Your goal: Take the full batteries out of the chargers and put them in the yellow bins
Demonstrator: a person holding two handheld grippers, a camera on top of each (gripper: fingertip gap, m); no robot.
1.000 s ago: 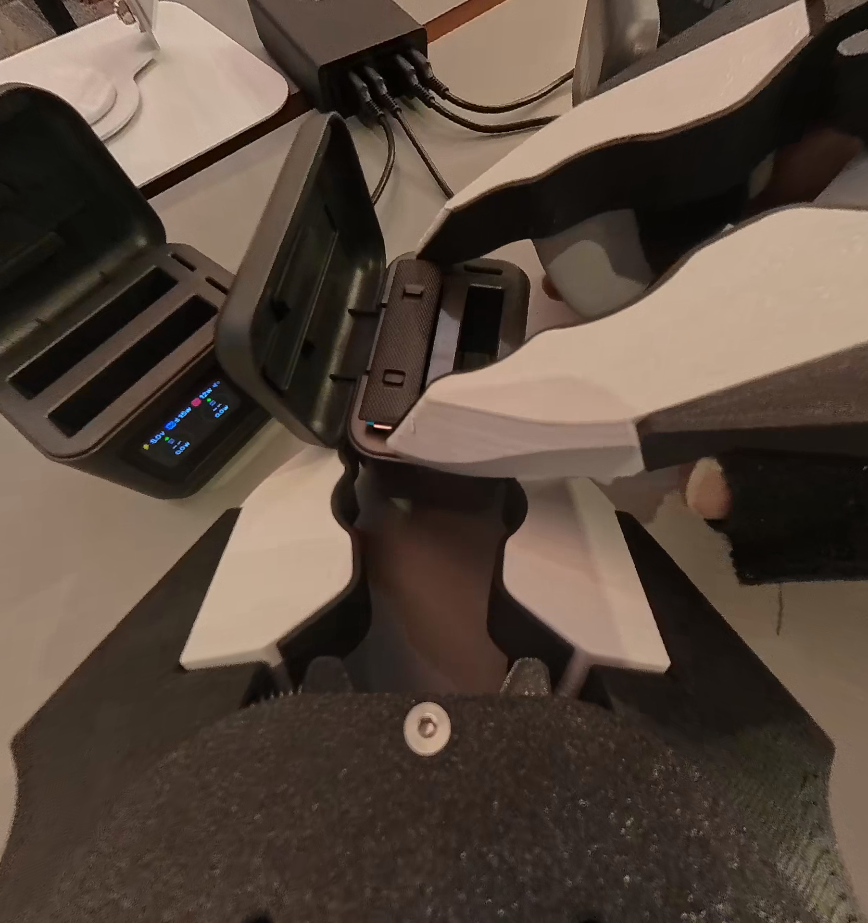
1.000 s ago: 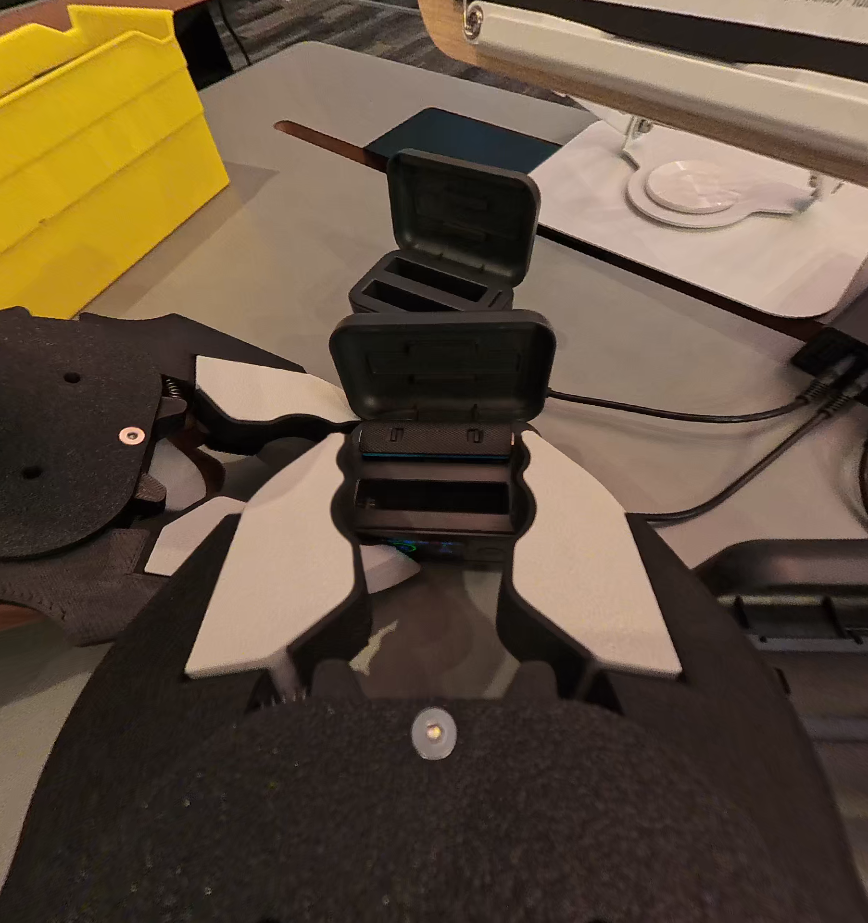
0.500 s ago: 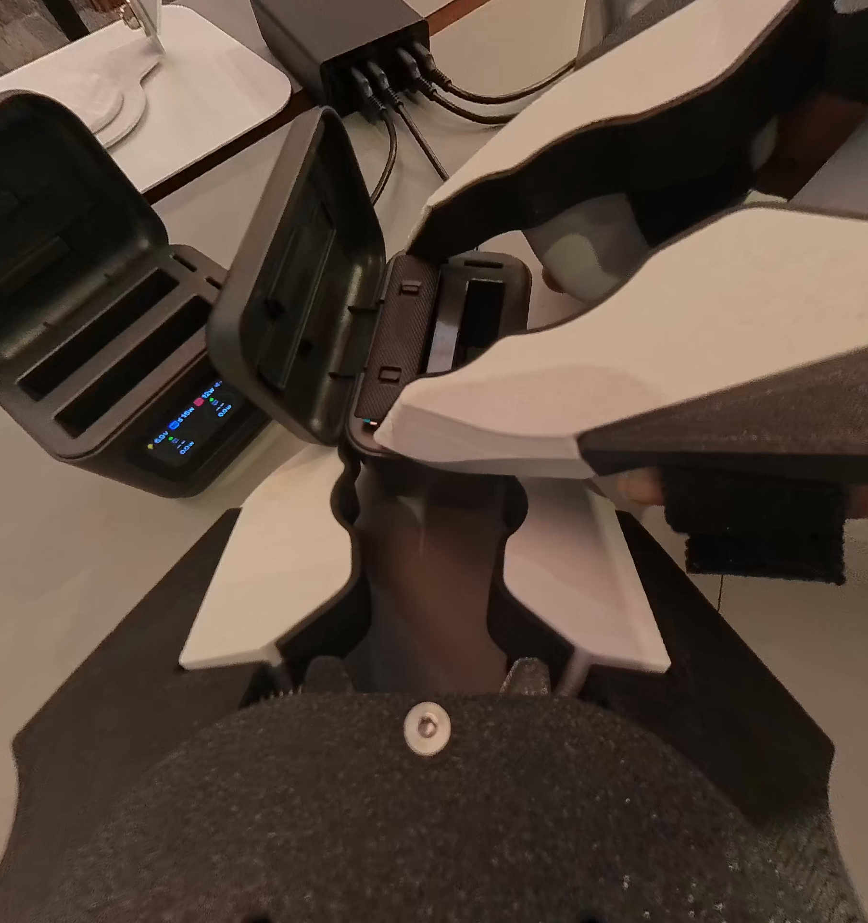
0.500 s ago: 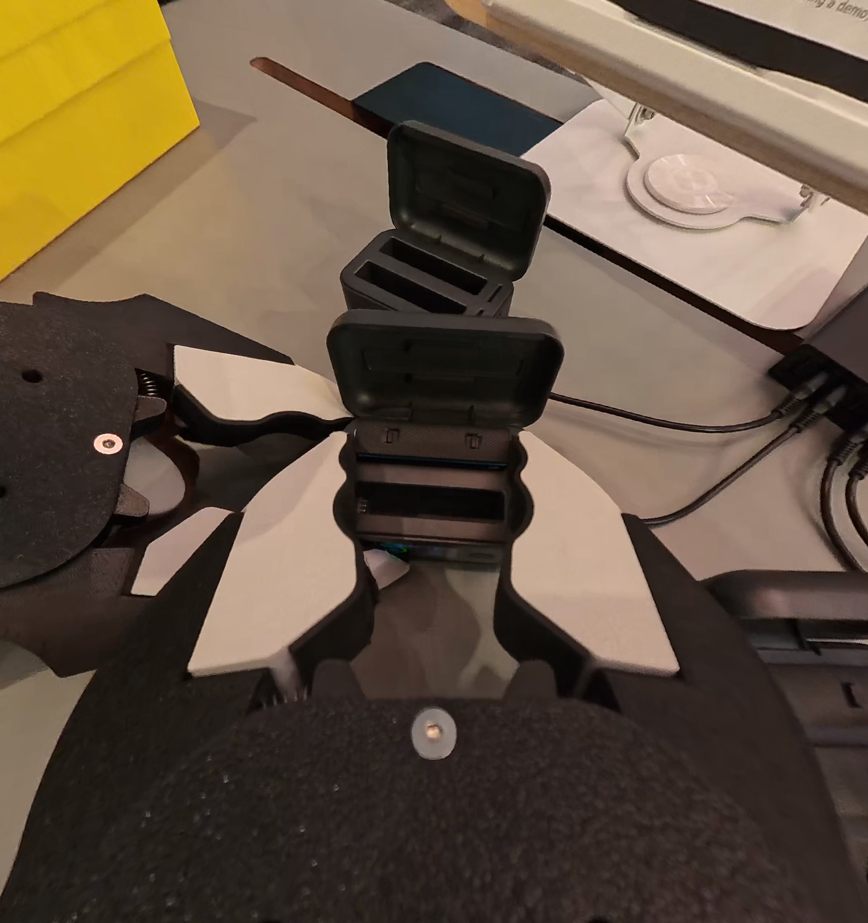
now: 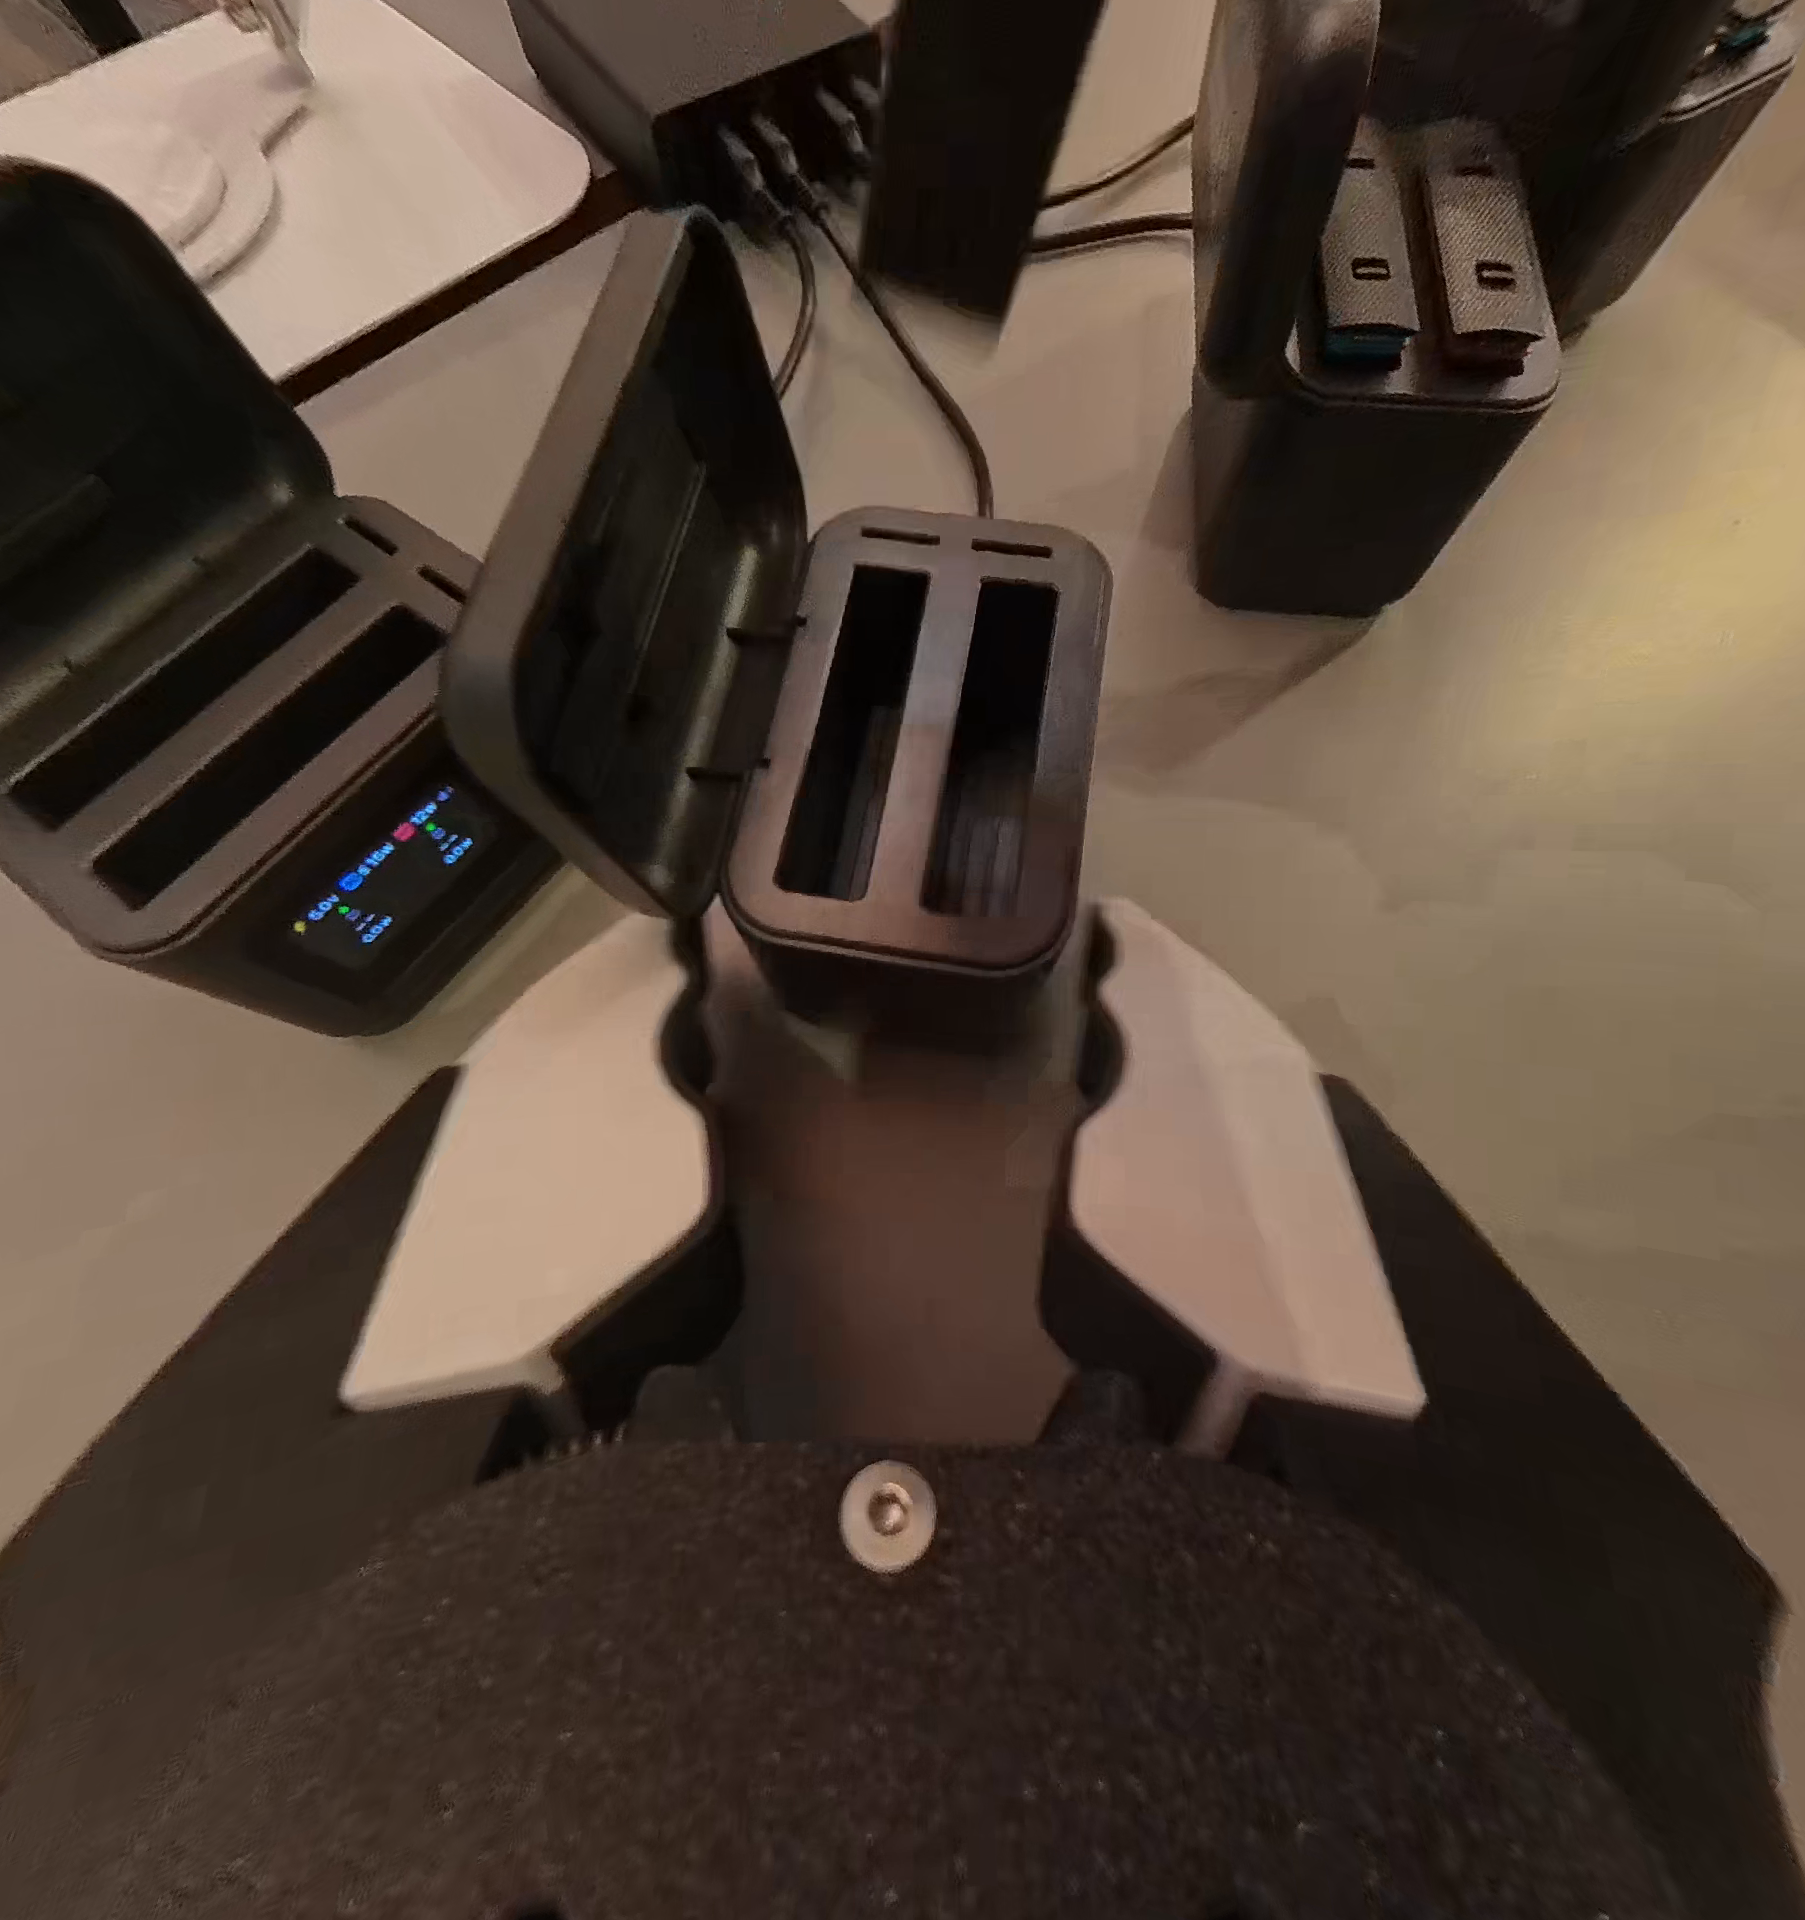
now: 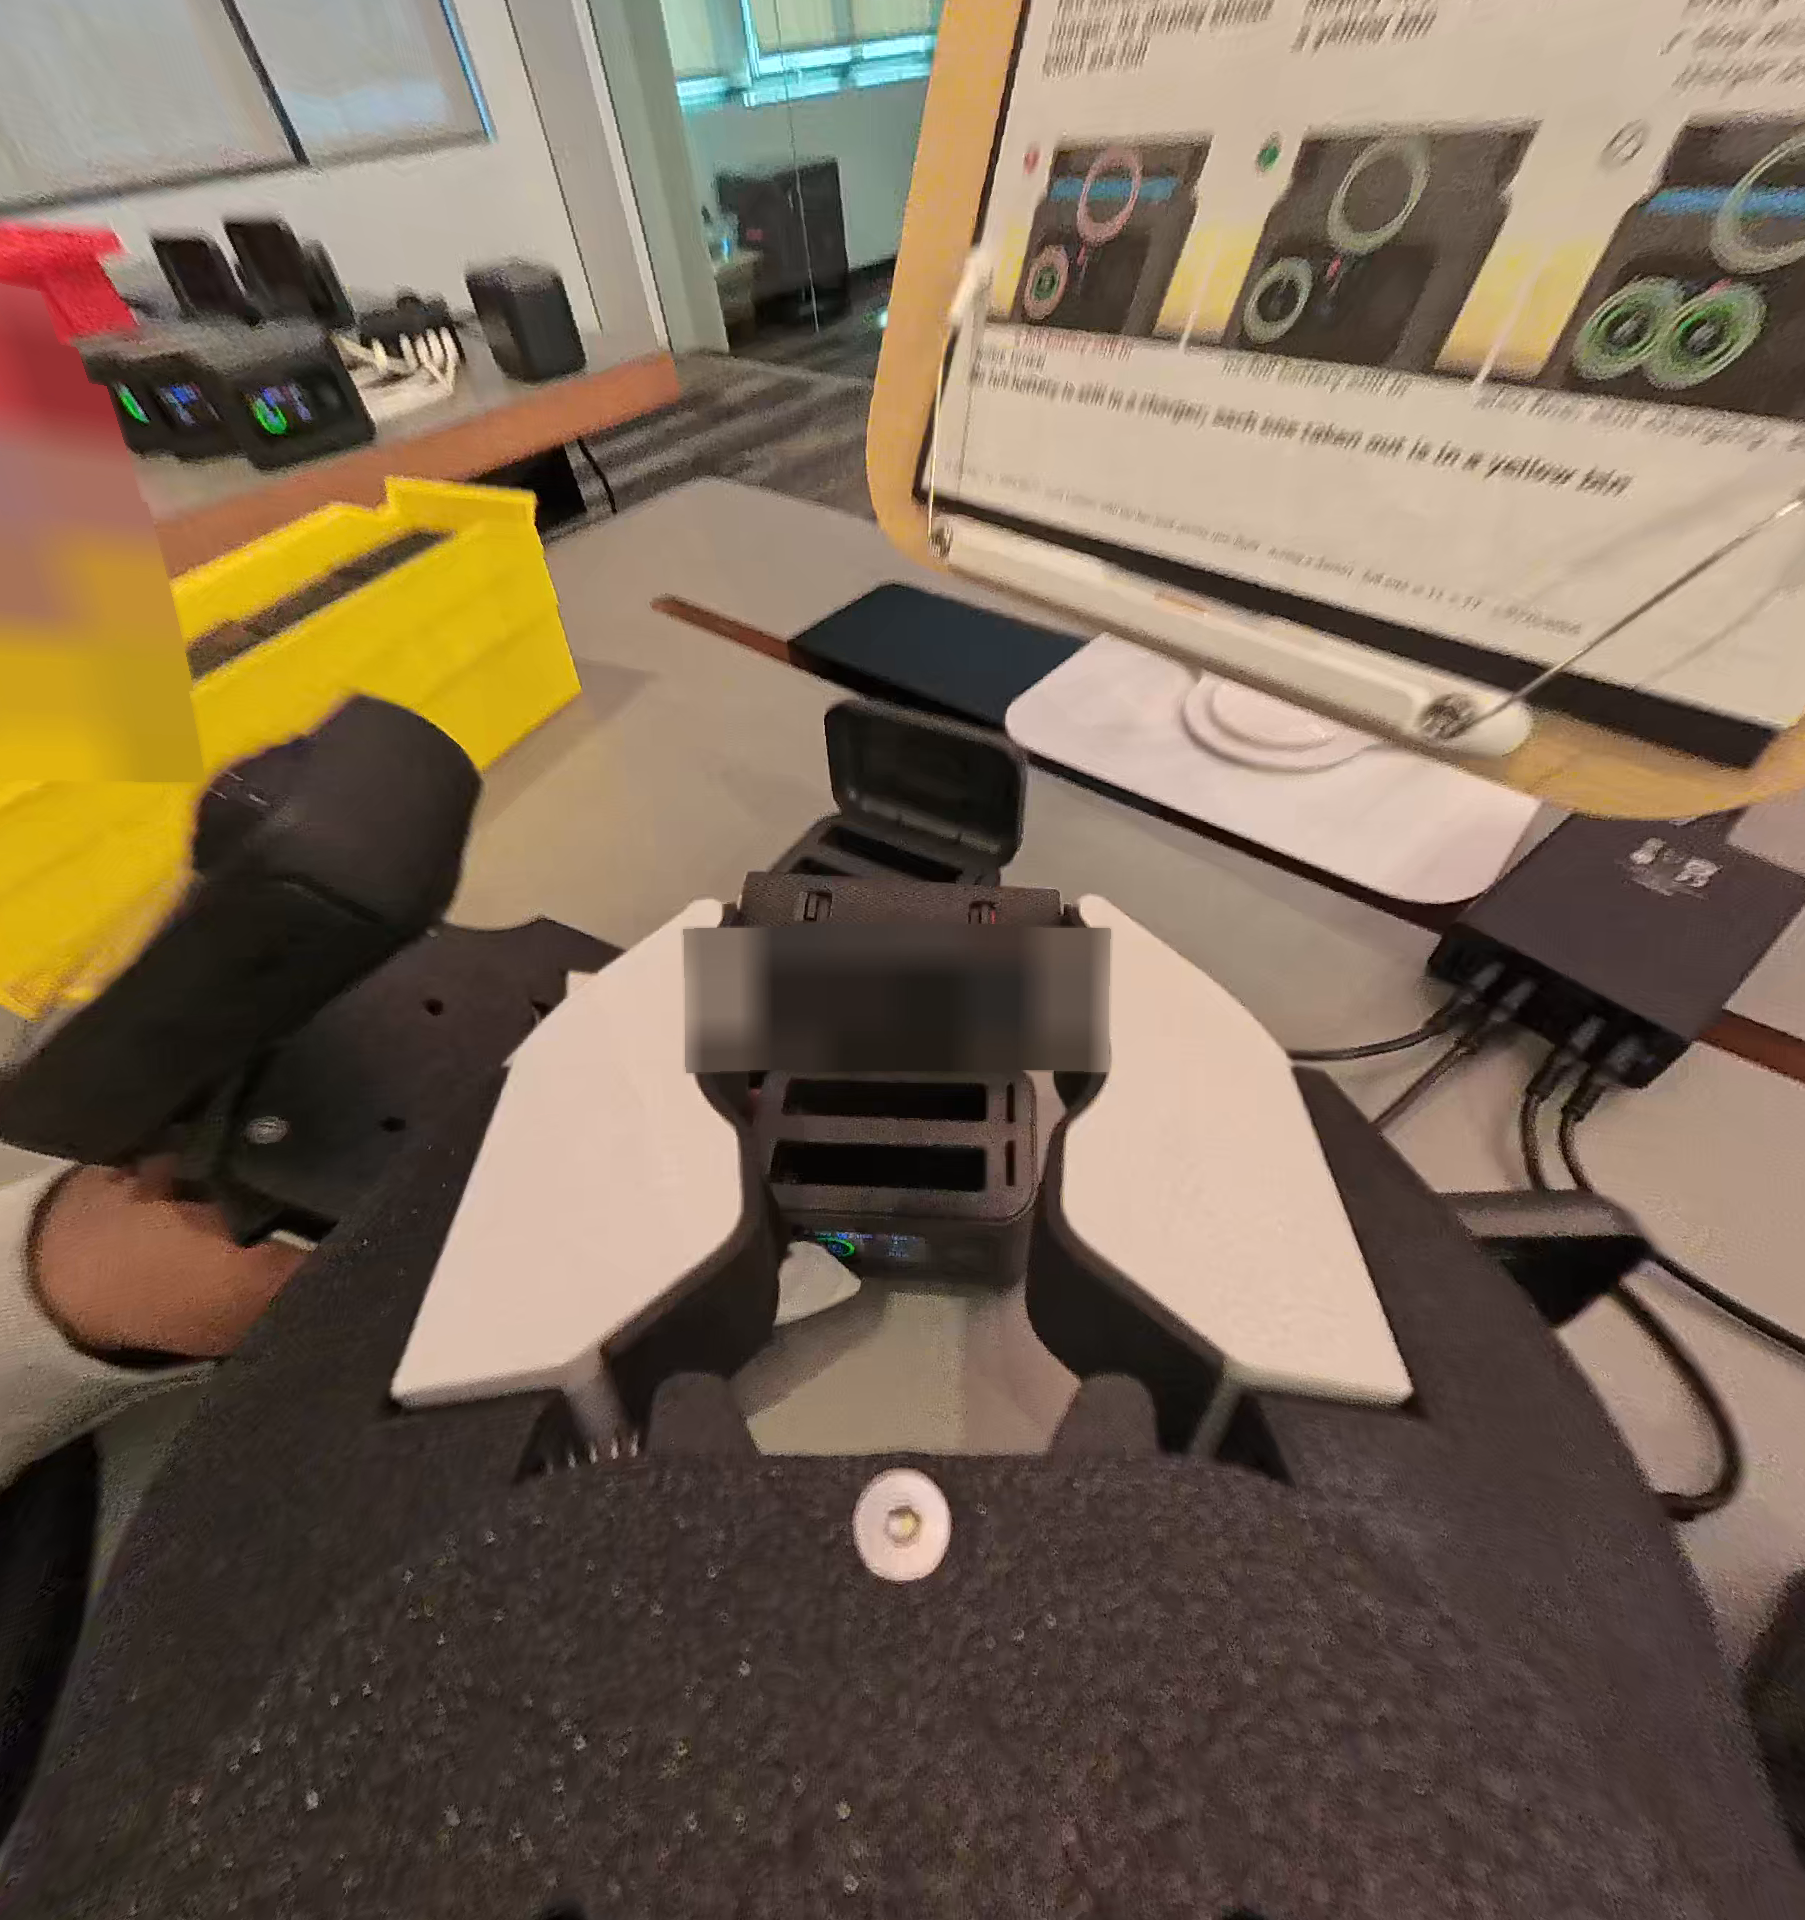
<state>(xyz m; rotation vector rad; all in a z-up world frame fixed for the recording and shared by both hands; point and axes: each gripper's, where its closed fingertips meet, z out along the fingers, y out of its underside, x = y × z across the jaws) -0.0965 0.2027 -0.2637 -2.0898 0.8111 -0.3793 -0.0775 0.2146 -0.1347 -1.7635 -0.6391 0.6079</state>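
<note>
My left gripper (image 5: 893, 977) is shut on the base of a black charger (image 5: 919, 727) whose lid is open and whose two slots are empty. My right gripper (image 6: 898, 935) is shut on a black battery (image 6: 898, 902) and holds it above that same charger (image 6: 898, 1164). Yellow bins (image 6: 378, 623) stand at the far left of the right wrist view, with dark batteries in one. A third charger (image 5: 1397, 343) at the upper right holds two batteries that stick up.
Another open, empty charger (image 5: 254, 790) with a lit display sits to the left. A black power hub (image 6: 1625, 935) with cables lies at the right. A board on a white stand (image 6: 1272, 748) rises behind. A hand holds the left gripper's handle (image 6: 285, 894). There is about 12 centimetres between the tips of the two grippers. From either gripper's tips it is about 25 centimetres to the black power hub (image 6: 1625, 935).
My right gripper has lifted the battery out of the charger and left the left wrist view. The charger's slots now both show empty. My left gripper still holds the charger.
</note>
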